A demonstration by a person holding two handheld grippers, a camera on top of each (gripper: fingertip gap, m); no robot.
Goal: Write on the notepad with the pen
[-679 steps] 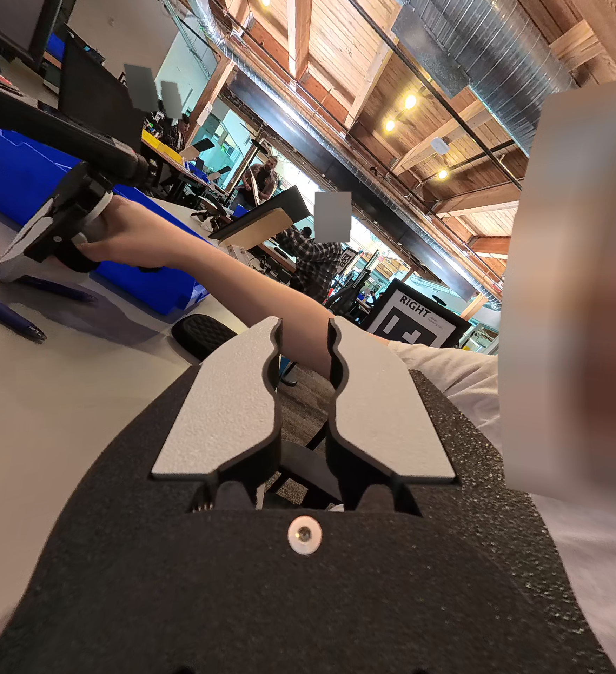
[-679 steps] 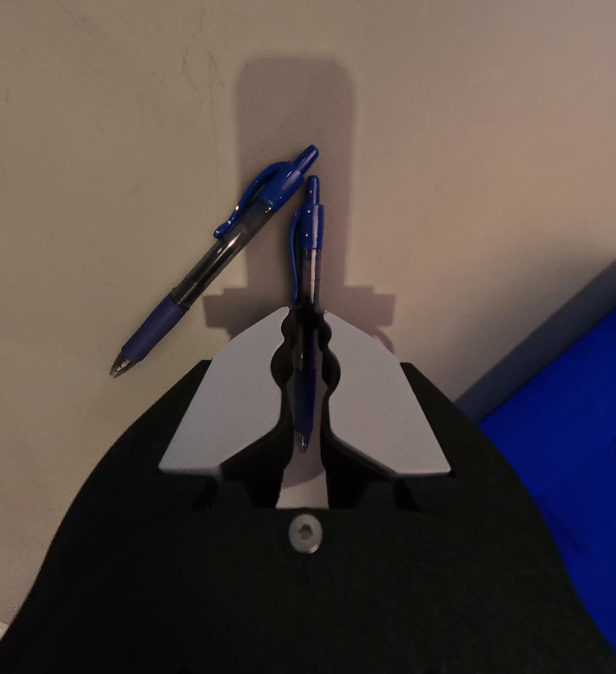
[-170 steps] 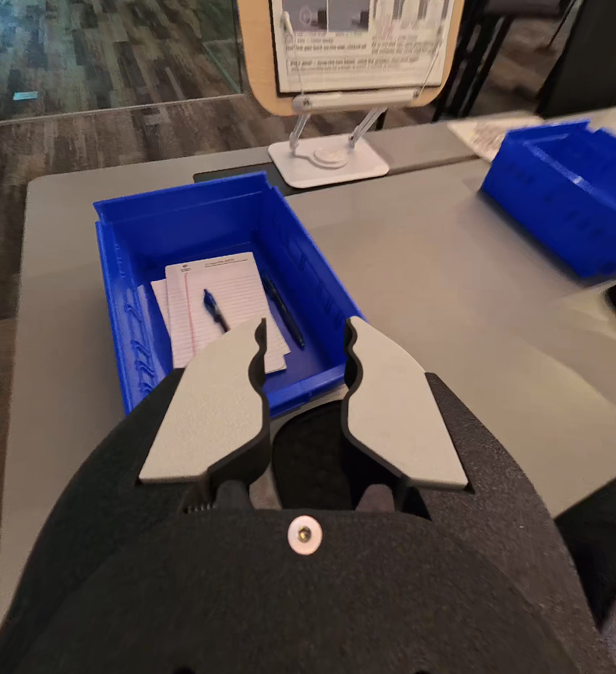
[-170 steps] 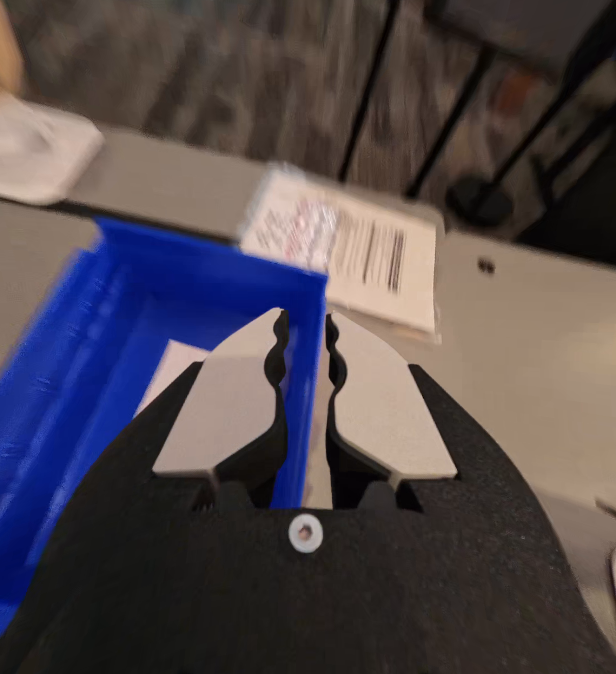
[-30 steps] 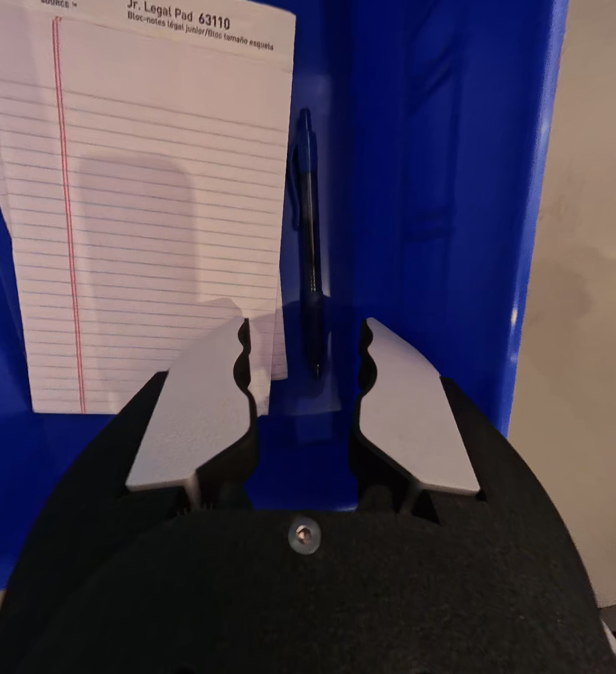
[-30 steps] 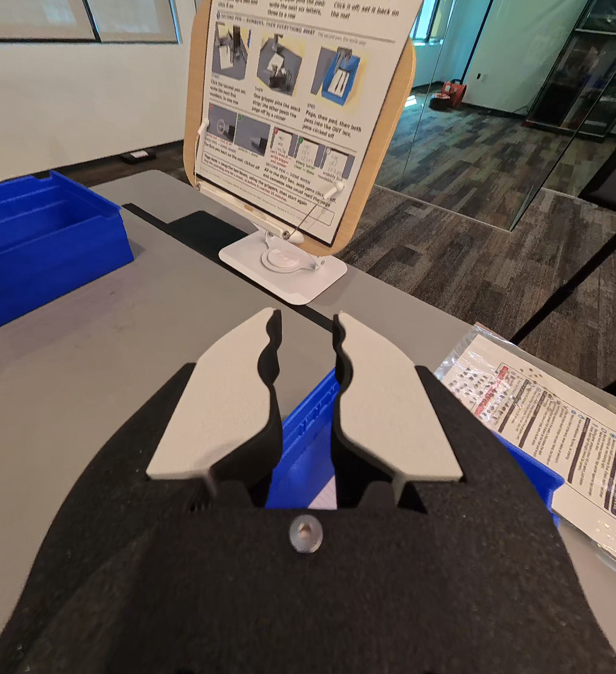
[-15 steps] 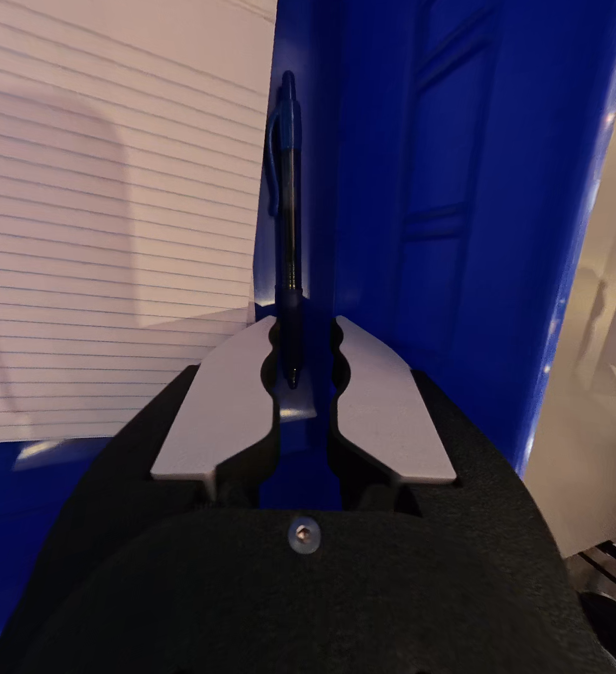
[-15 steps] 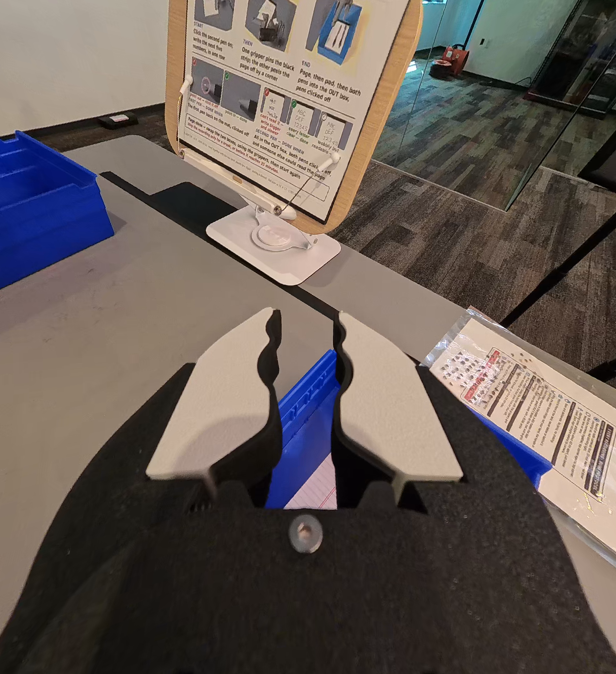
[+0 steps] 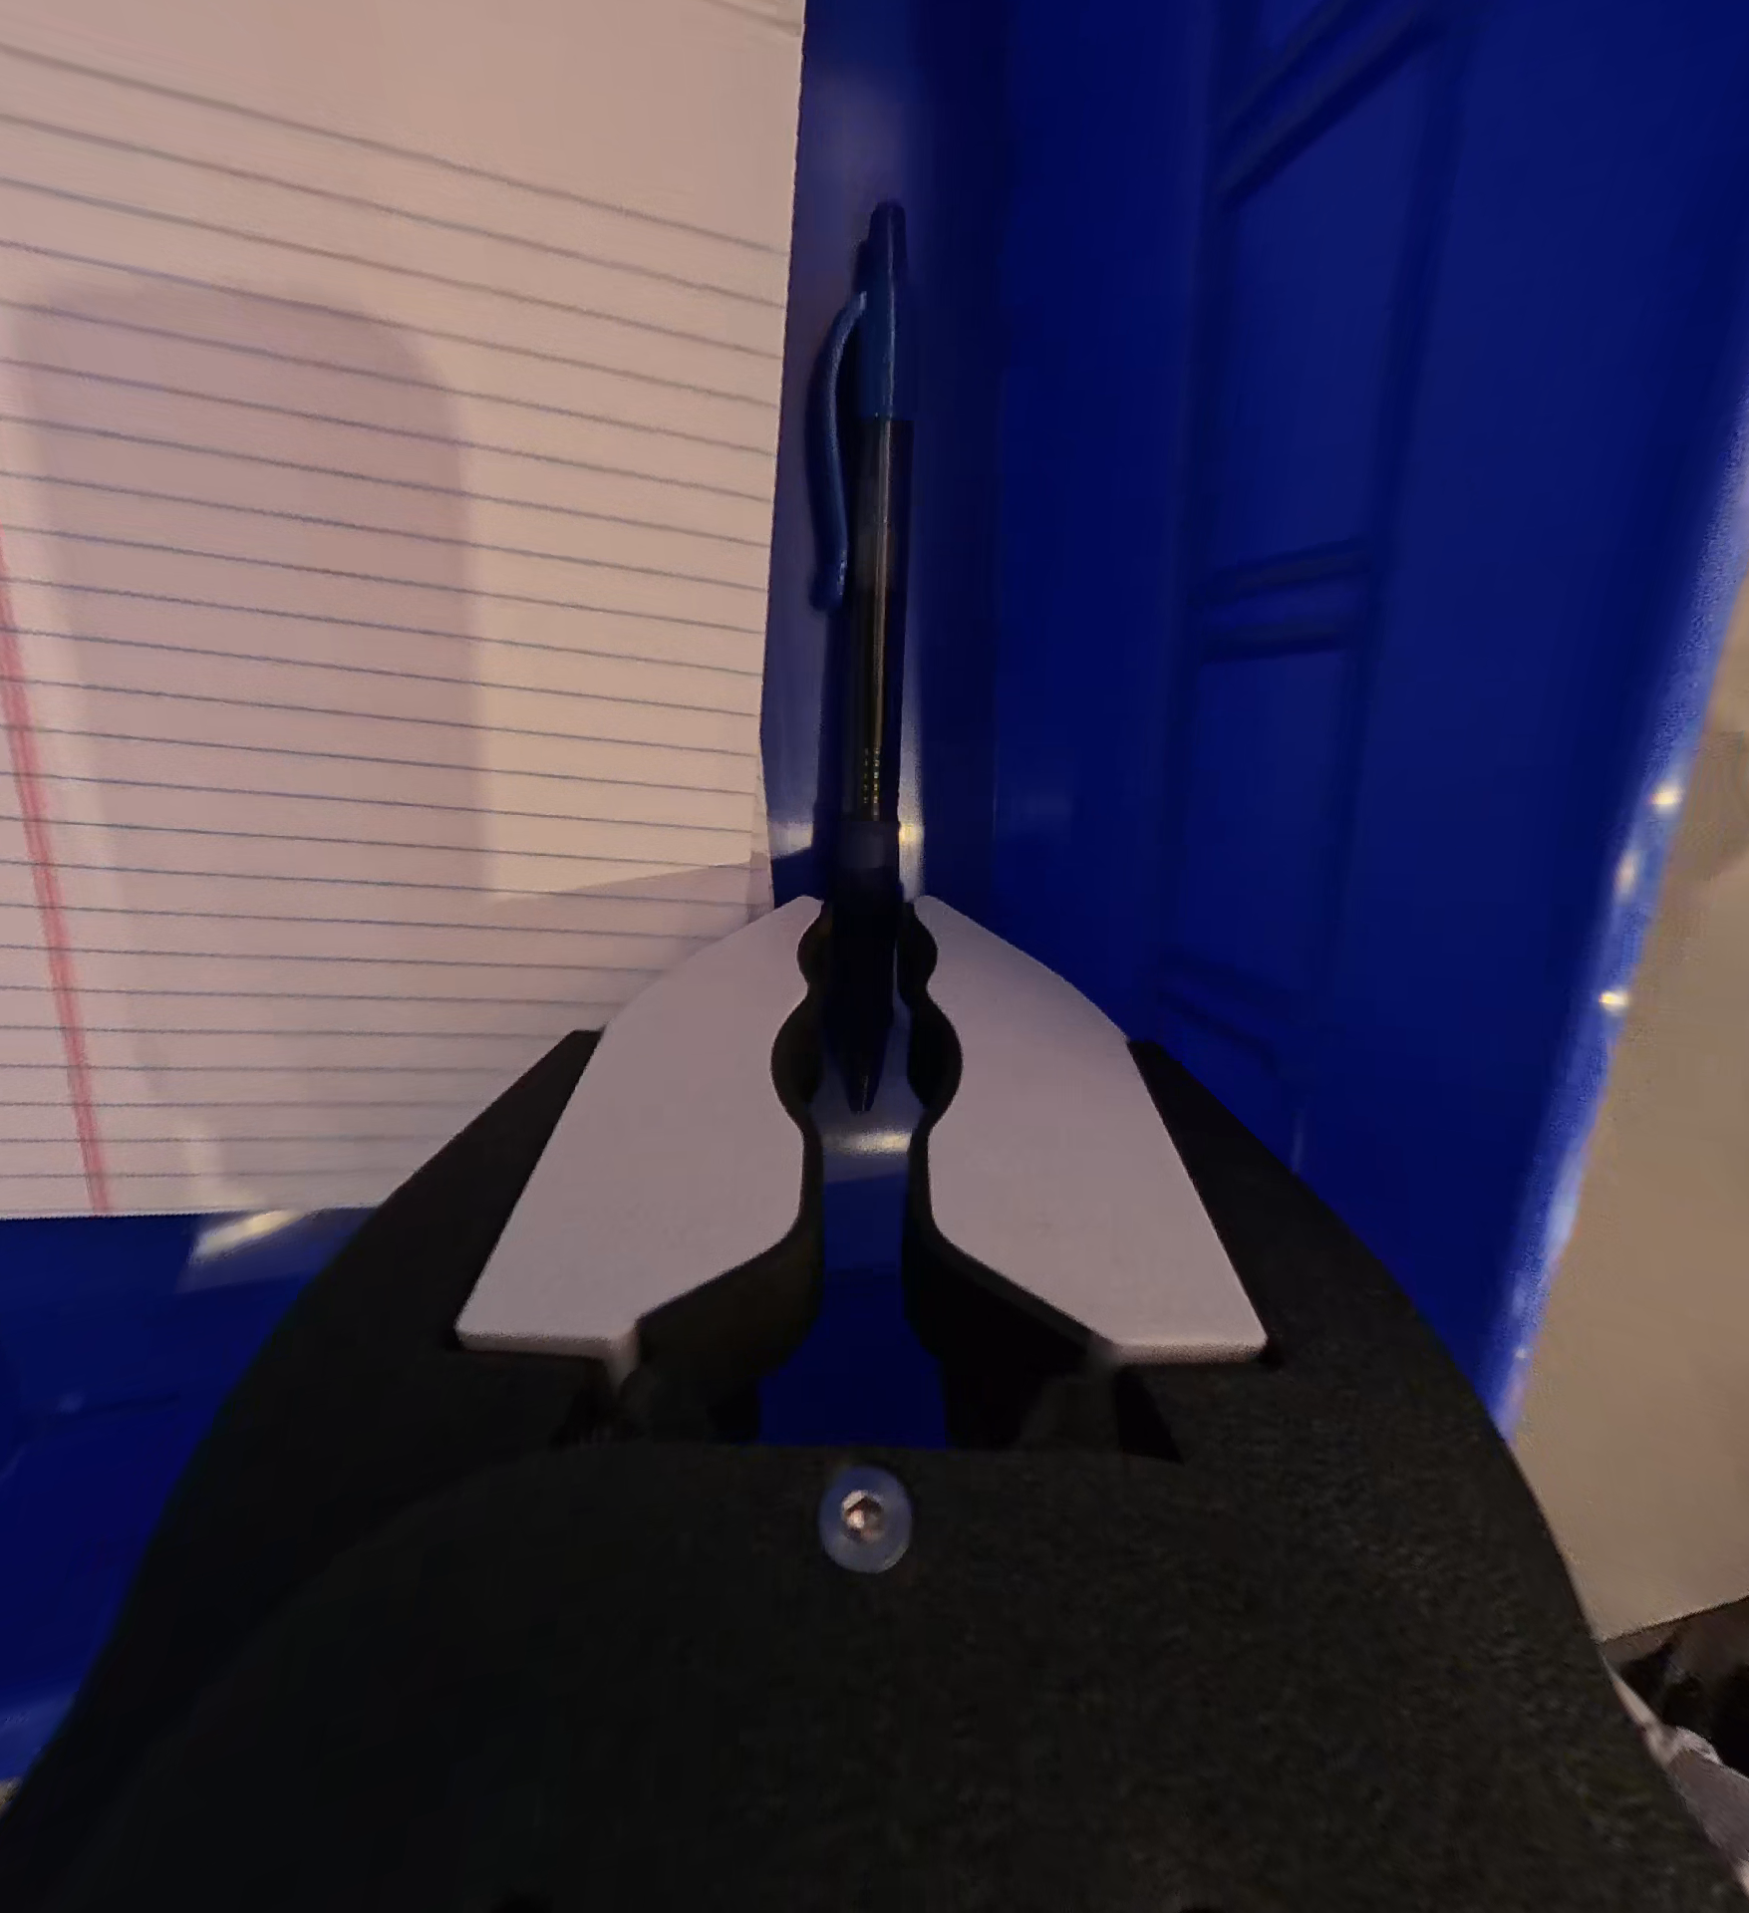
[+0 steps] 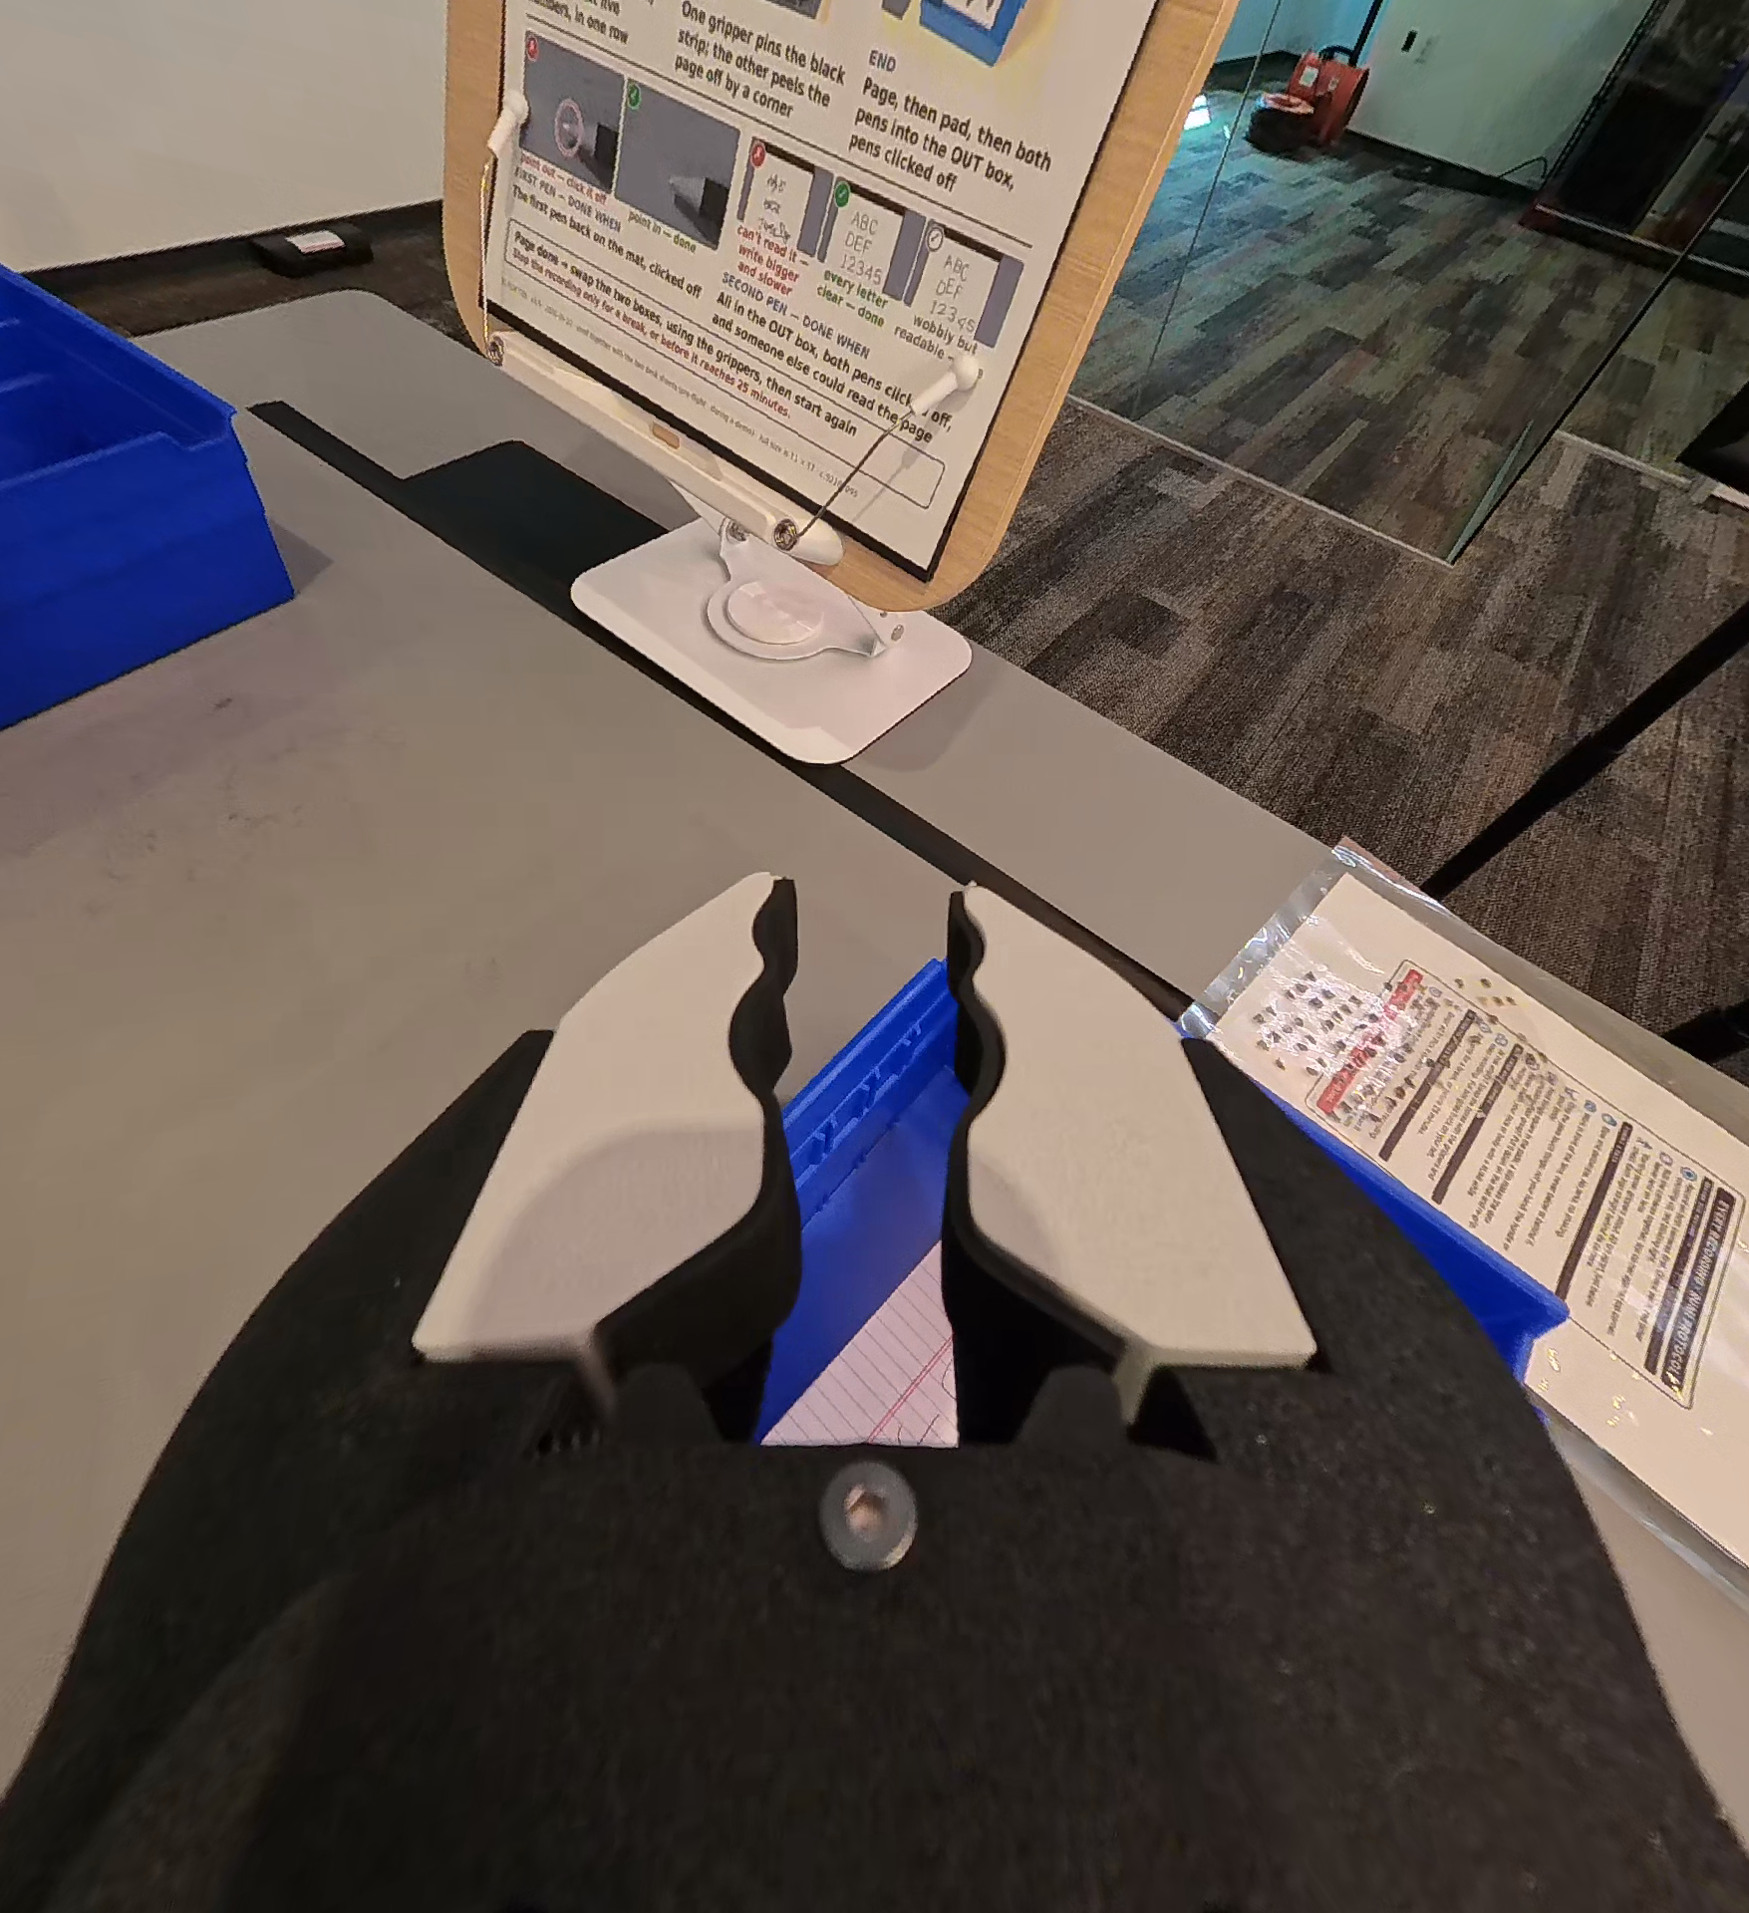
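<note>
left gripper (image 9: 865,911) fingers apparently clamped, right gripper (image 10: 872,892) (parted)

Grey table (image 10: 352,890): two blue bins (image 10: 52,518) (image 10: 1408,1222), white sign stand (image 10: 777,642), bagged sheet (image 10: 1533,1170).

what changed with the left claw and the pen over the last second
The left claw moved forward and down into the blue bin, and its jaws, wide open a second ago, closed around the grip end of the blue pen, so it now looks pinched. The pen still lies beside the notepad, which has not shifted. The right claw stayed open and empty above the table.
</note>
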